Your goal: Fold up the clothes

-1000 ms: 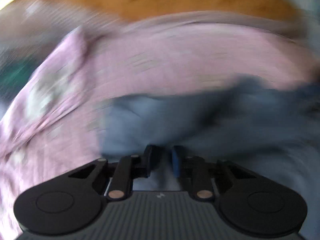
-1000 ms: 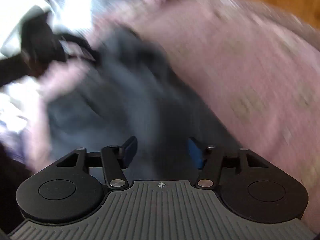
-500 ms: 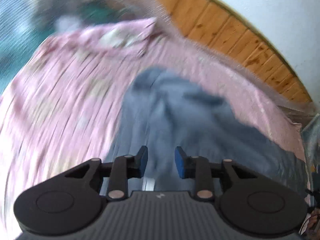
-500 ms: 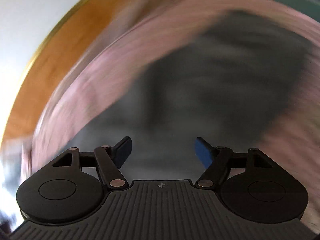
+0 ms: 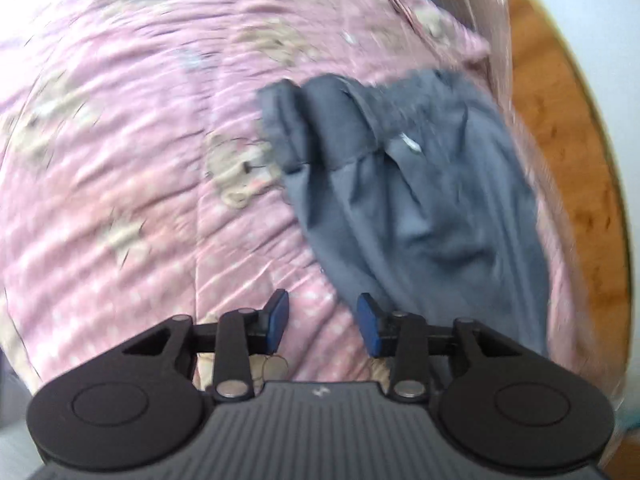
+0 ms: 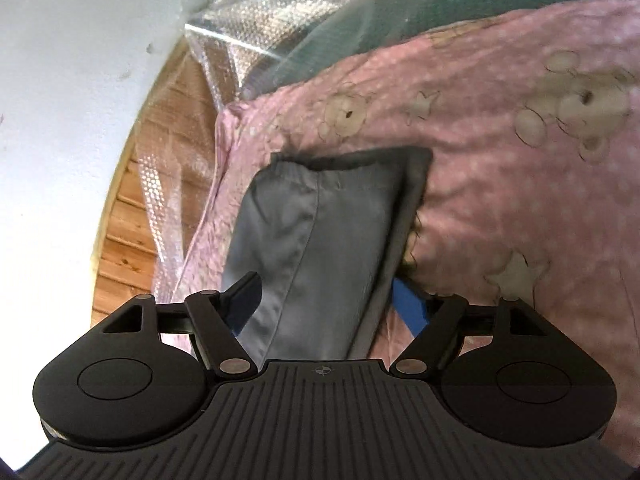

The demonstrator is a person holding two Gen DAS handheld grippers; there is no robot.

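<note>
A grey garment (image 5: 420, 184) with a gathered waistband lies on a pink bear-print sheet (image 5: 140, 160). In the left wrist view it stretches from the upper middle down the right side. My left gripper (image 5: 323, 324) hovers over bare sheet at the garment's left edge; its jaws are opening and hold nothing. In the right wrist view the grey garment (image 6: 320, 220) lies folded into a narrow strip with its waistband at the far end. The strip runs between the wide-apart fingers of my right gripper (image 6: 326, 300), and the pads do not press on it.
The pink sheet (image 6: 500, 200) fills the right side. Wooden boards (image 6: 124, 208) and a white wall (image 6: 72, 80) border the bed on the left, with bubble wrap (image 6: 248, 24) and a teal mat (image 6: 480, 0) beyond. Wood (image 5: 568, 160) also shows at the right edge of the left wrist view.
Both views swung and rolled a long way over the bed. The left jaws went from nearly shut over grey cloth to apart over bare sheet. The right jaws widened, and the garment now lies still.
</note>
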